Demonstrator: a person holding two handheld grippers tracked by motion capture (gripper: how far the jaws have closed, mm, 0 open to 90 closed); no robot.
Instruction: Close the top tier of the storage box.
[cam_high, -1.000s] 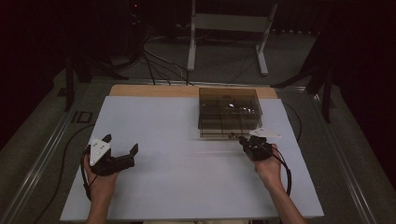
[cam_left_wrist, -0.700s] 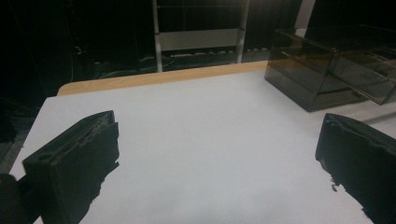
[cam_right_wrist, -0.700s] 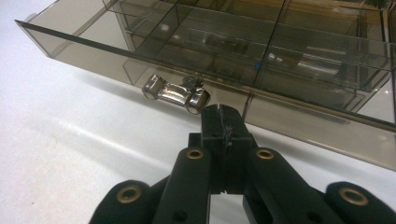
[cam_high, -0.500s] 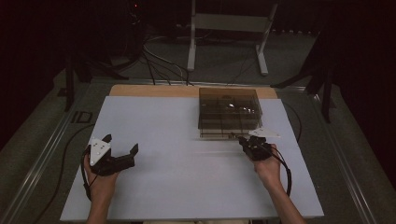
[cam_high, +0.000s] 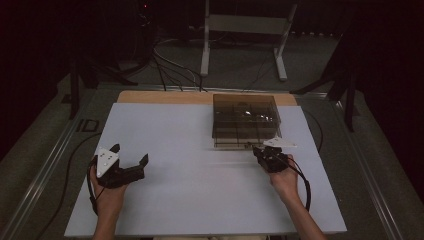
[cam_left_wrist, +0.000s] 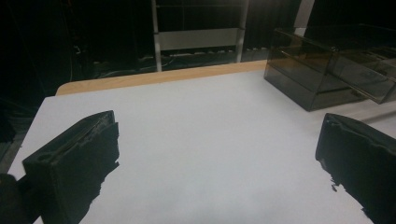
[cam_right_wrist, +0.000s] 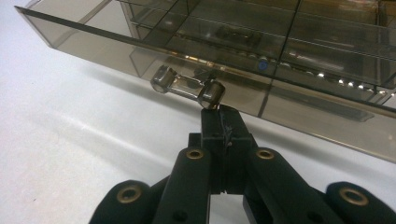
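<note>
A smoky transparent drawer box (cam_high: 245, 120) stands at the back right of the white tabletop (cam_high: 200, 195). Its bottom drawer (cam_right_wrist: 299, 102) sticks out a little and carries a small metal bar handle (cam_right_wrist: 186, 87). My right gripper (cam_high: 257, 149) is shut, jaws pressed flat together, and its tip (cam_right_wrist: 218, 112) sits right under the handle's right knob, touching or nearly so. At the front left my left gripper (cam_high: 131, 154) rests open with nothing between its jaws (cam_left_wrist: 219, 123). The box (cam_left_wrist: 327, 70) also appears at the right in the left gripper view.
A strip of bare wood (cam_high: 165, 97) runs along the table's far edge. Behind the table are a white metal stand (cam_high: 245, 25) and cables on the dark floor. The drawers hold small items too dim to identify.
</note>
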